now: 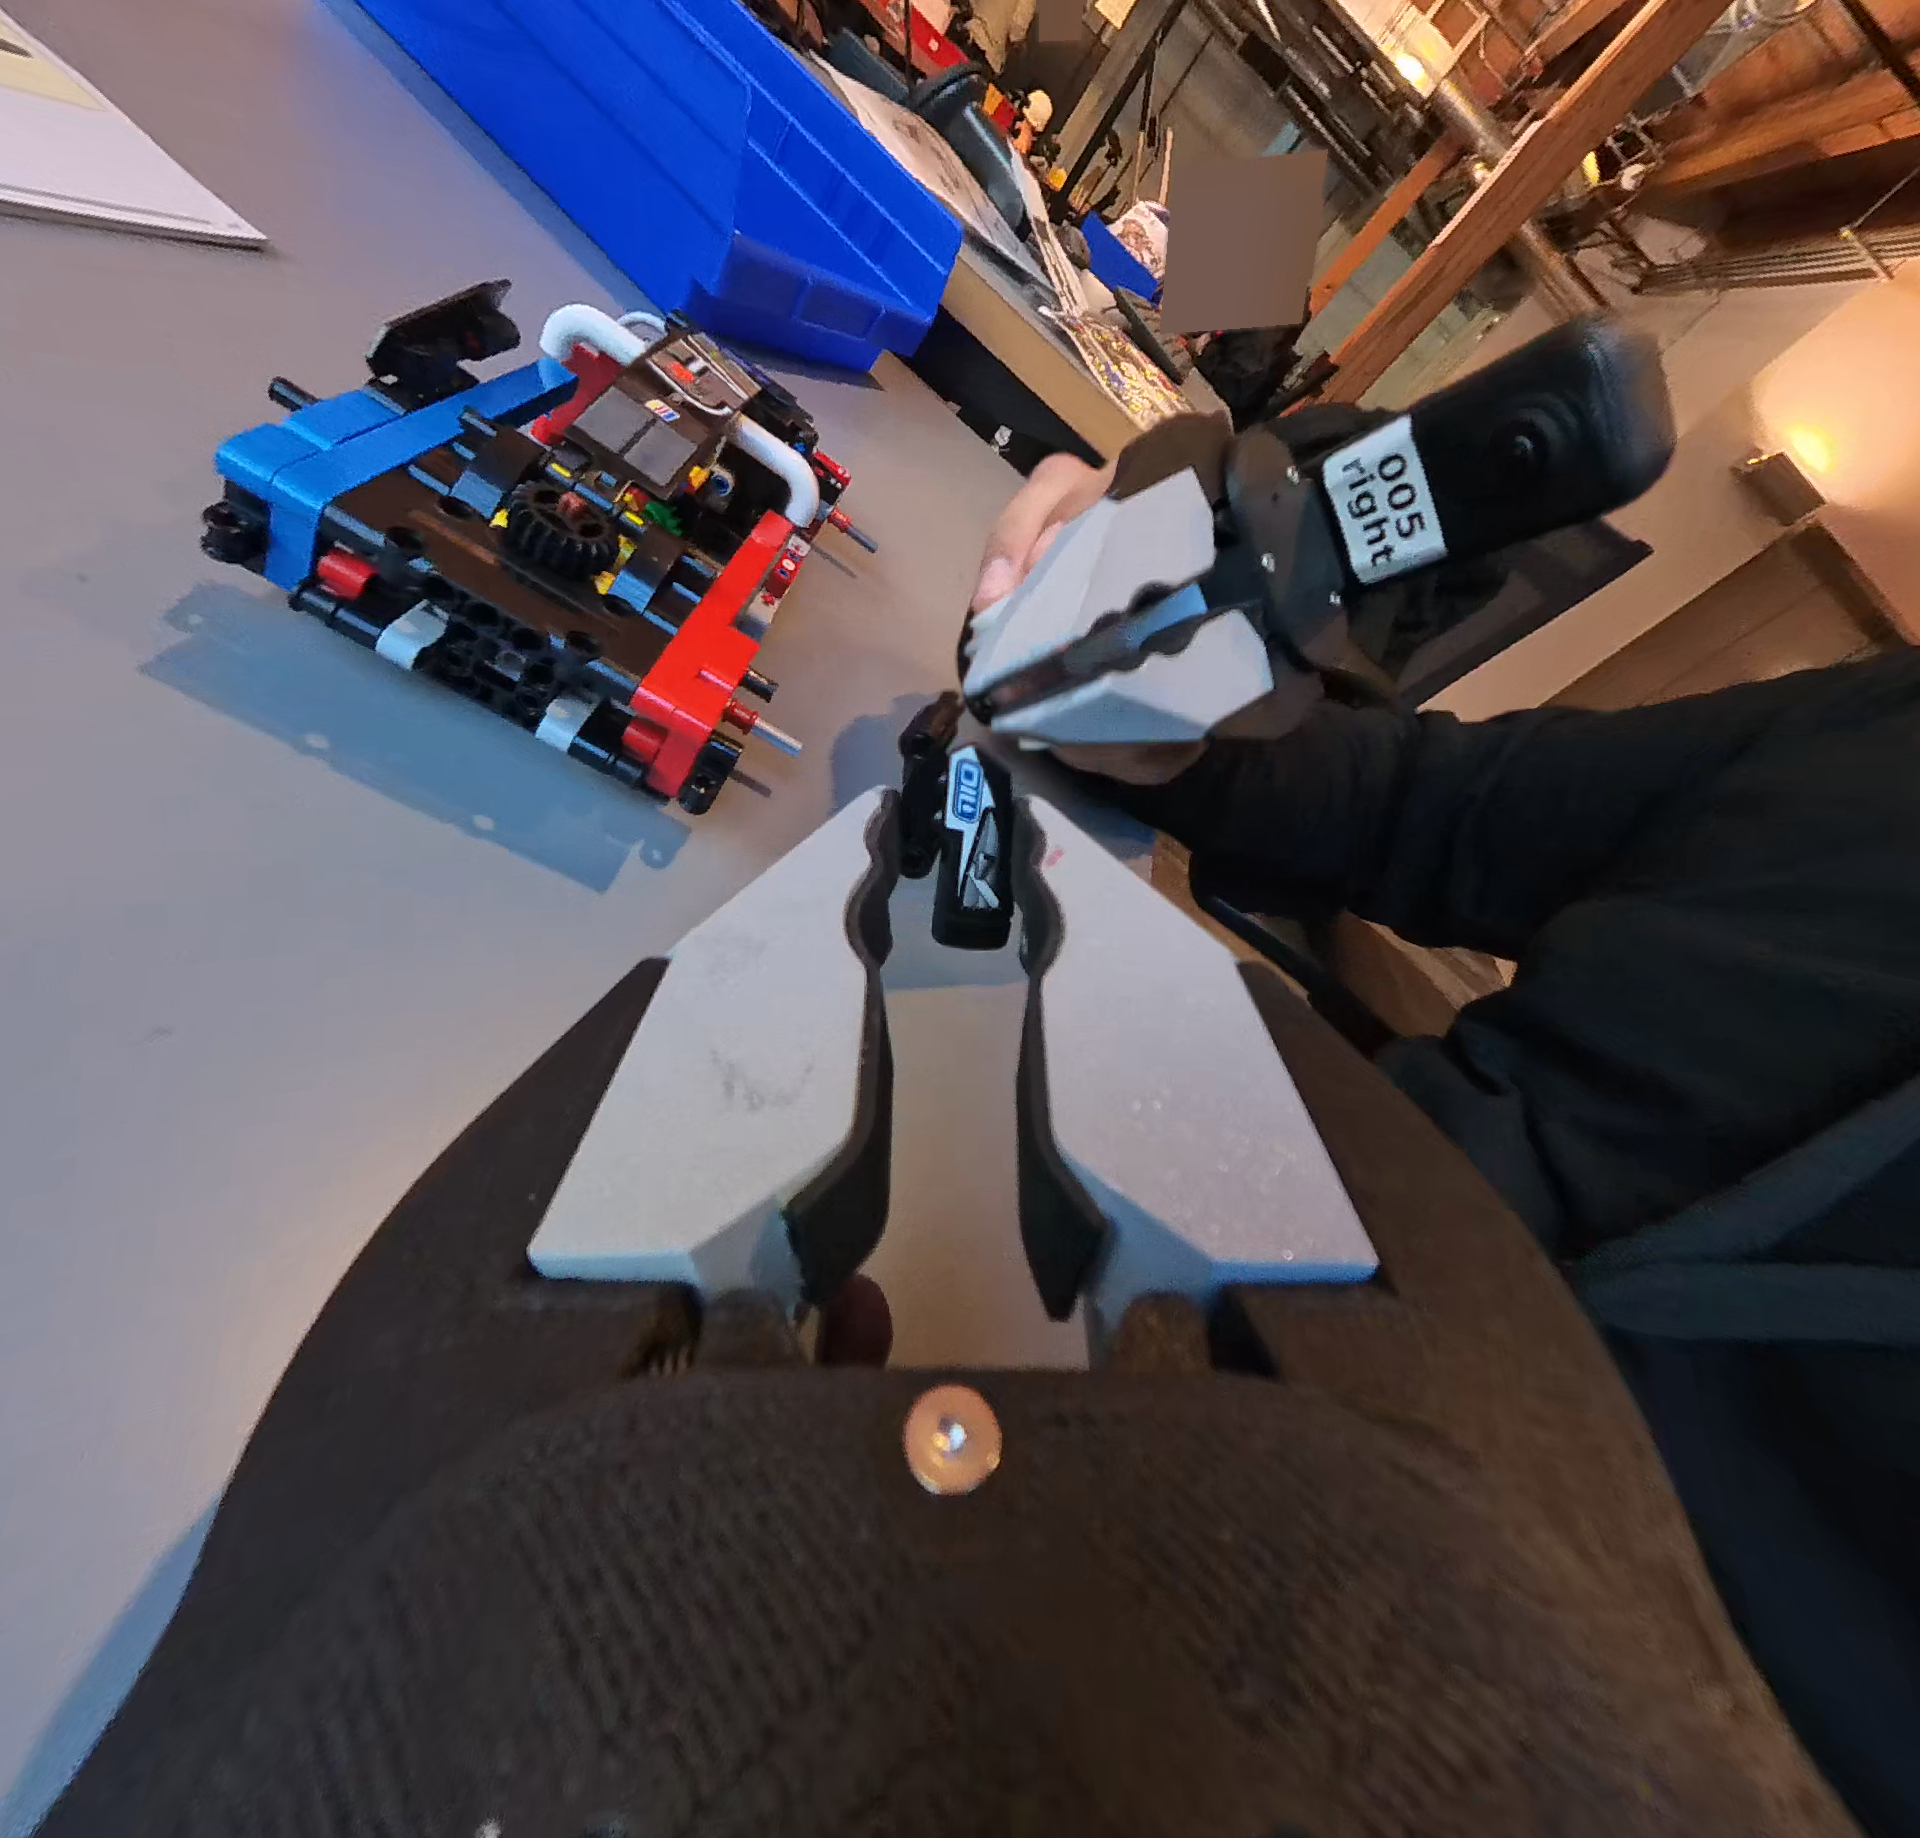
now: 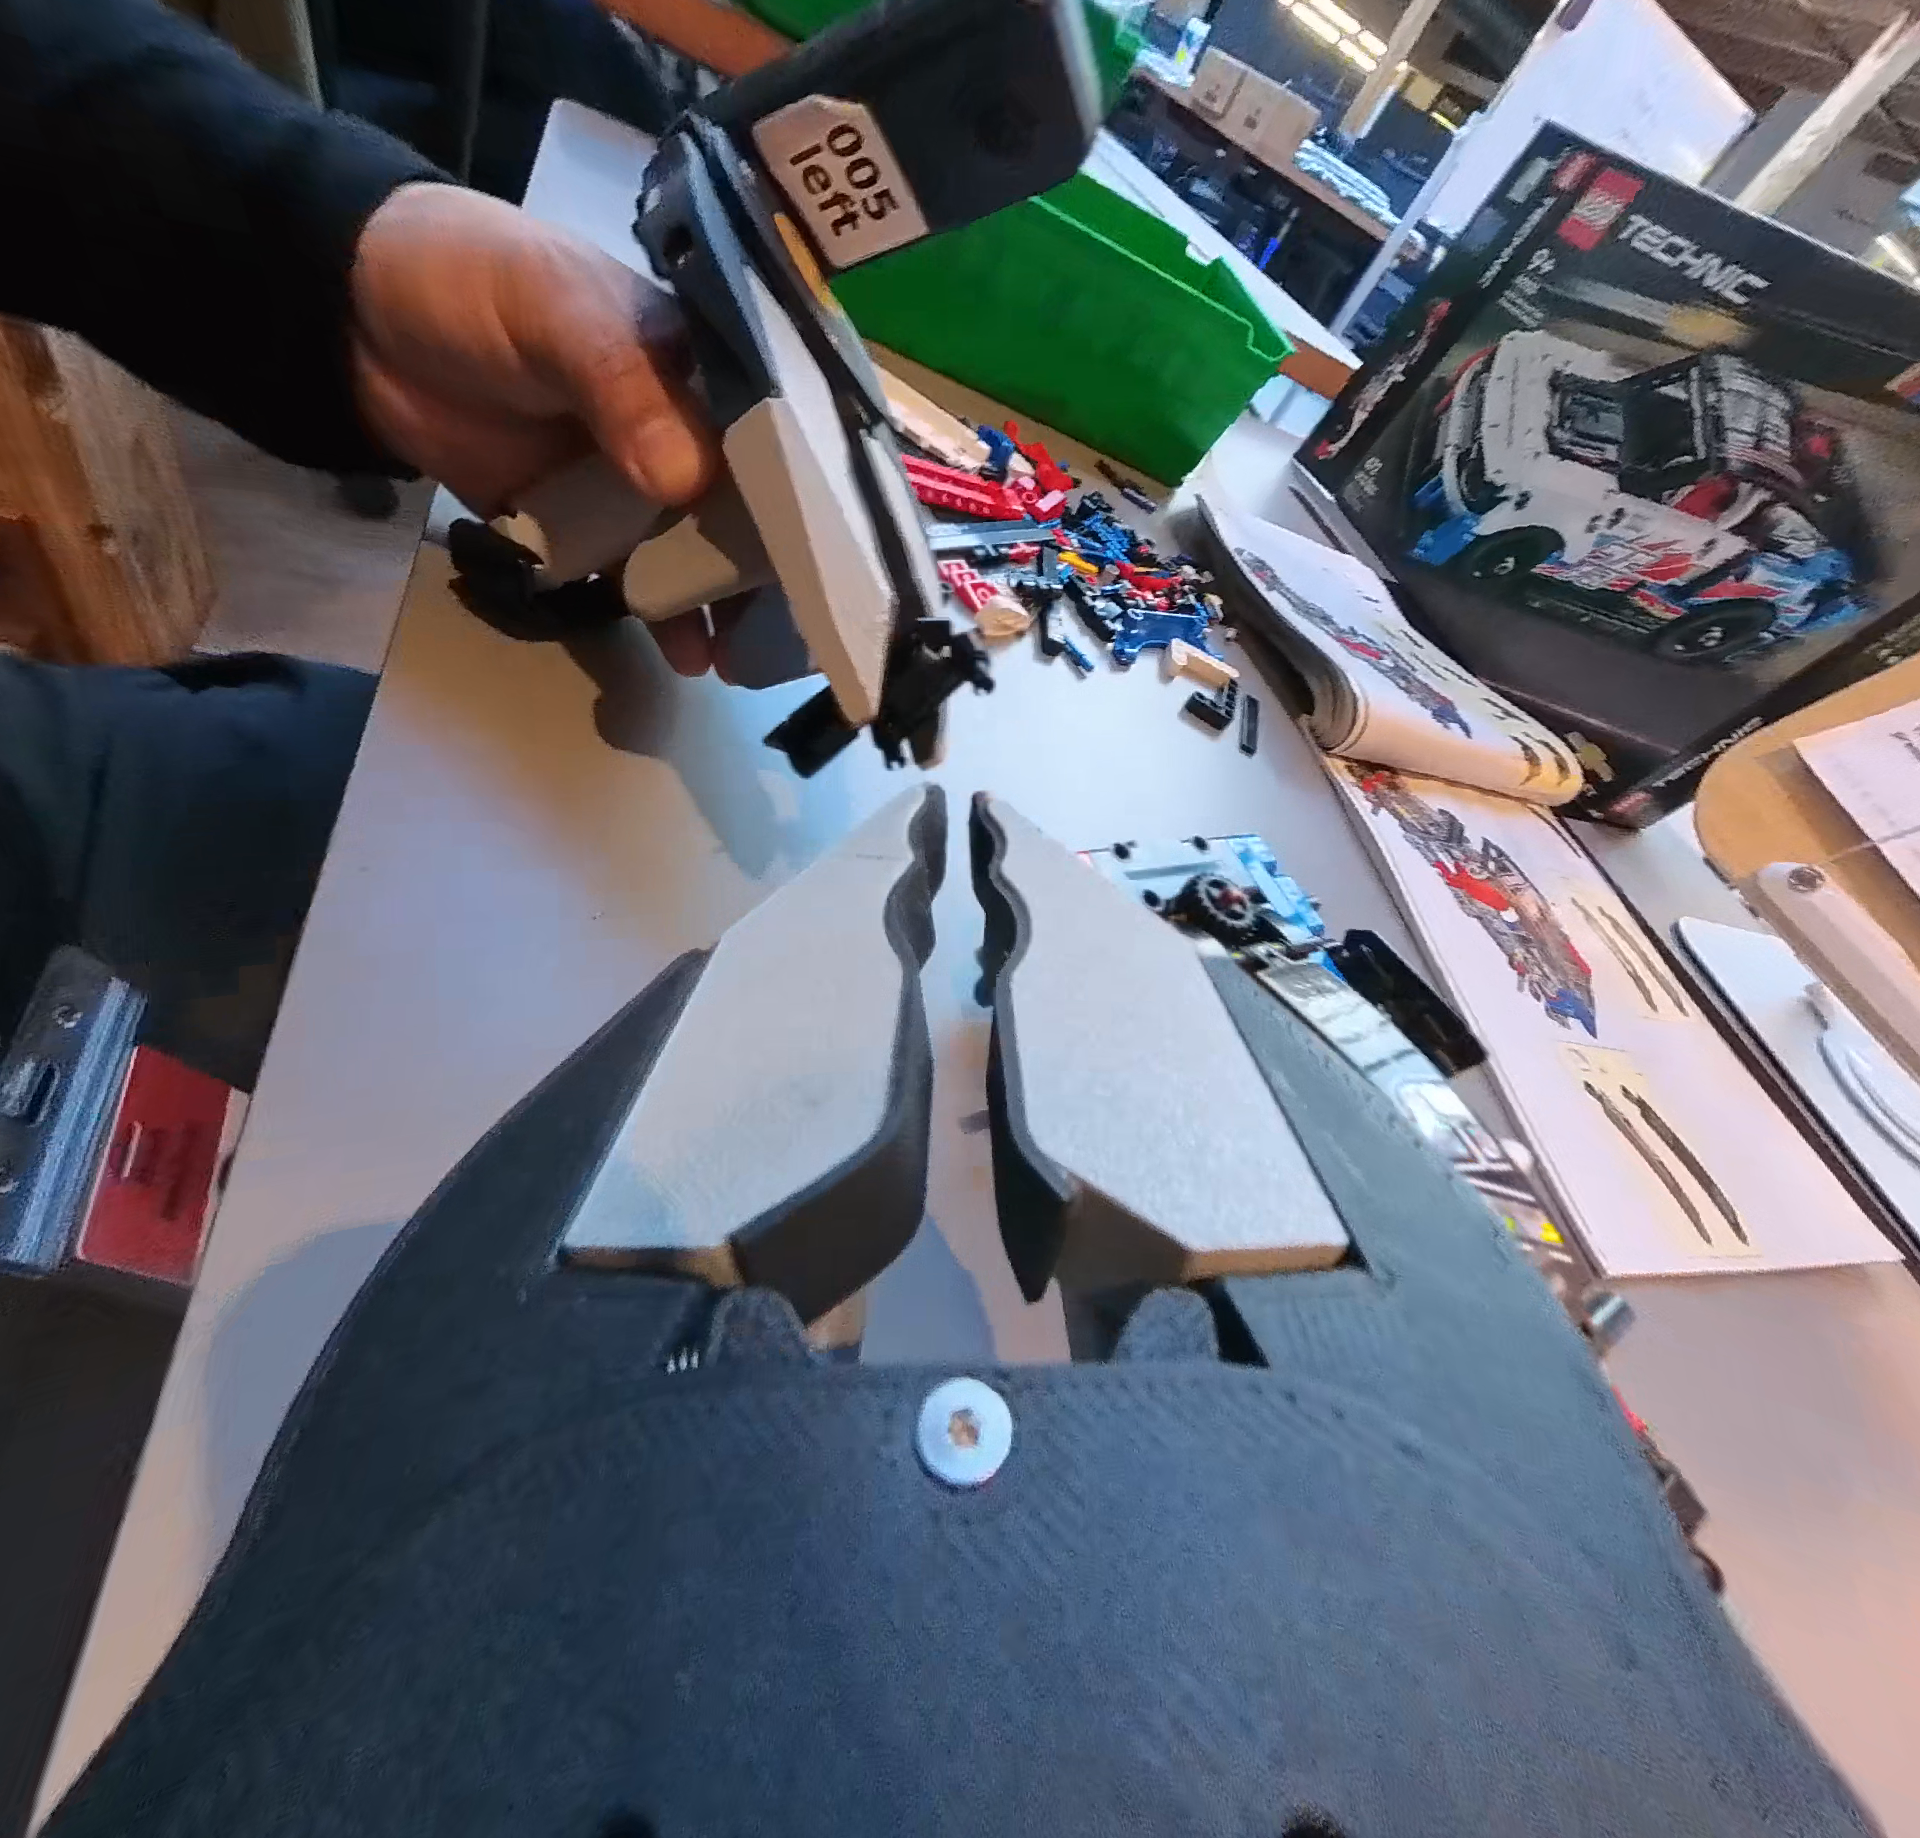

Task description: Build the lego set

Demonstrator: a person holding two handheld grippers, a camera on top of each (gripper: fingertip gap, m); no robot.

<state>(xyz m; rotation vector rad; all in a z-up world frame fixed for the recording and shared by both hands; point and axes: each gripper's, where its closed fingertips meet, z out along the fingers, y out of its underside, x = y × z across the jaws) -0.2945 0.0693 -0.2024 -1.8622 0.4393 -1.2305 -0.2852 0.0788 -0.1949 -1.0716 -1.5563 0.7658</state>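
Left gripper (image 1: pixel 956 832): its jaws are clenched on a small black lego piece (image 1: pixel 971 843) with a blue and white sticker; the piece stands between the wavy black pads near the tips and is lifted above the table.
Same piece from the right wrist view: it sticks out at the tip of the left gripper (image 2: pixel 894 687) as a black knobby part (image 2: pixel 930 682); a hand (image 2: pixel 520 354) holds the handle.
Right gripper (image 2: pixel 958 812): the jaws are almost together with only a thin slit between the tips, and they hold nothing; they point at the left gripper's piece and are near it but not touching.
Right gripper from the left wrist view (image 1: pixel 997 687): the tips hang just beside the top of the held piece.
Fingers: flat grey plates with black ribbed rubber edges, on a black textured body.
Partly built lego car (image 1: pixel 520 552): it lies on the grey table (image 1: pixel 260 957), well apart from the jaws; it has blue and red beams, a black gear and white curved tubes.
Blue bin (image 1: pixel 644 105): hard plastic, behind the car; its inside is not visible.
Green bin (image 2: pixel 1049 323): plastic, at the far side of the table; I cannot tell the contents.
Loose lego parts (image 2: pixel 1070 562): a small heap of red, blue and black pieces, in front of the green bin.
Instruction booklet (image 2: pixel 1382 656): open, lying beside the lego set box (image 2: pixel 1621 479).
Sticker sheet (image 2: pixel 1538 1019): flat white paper, near the box.
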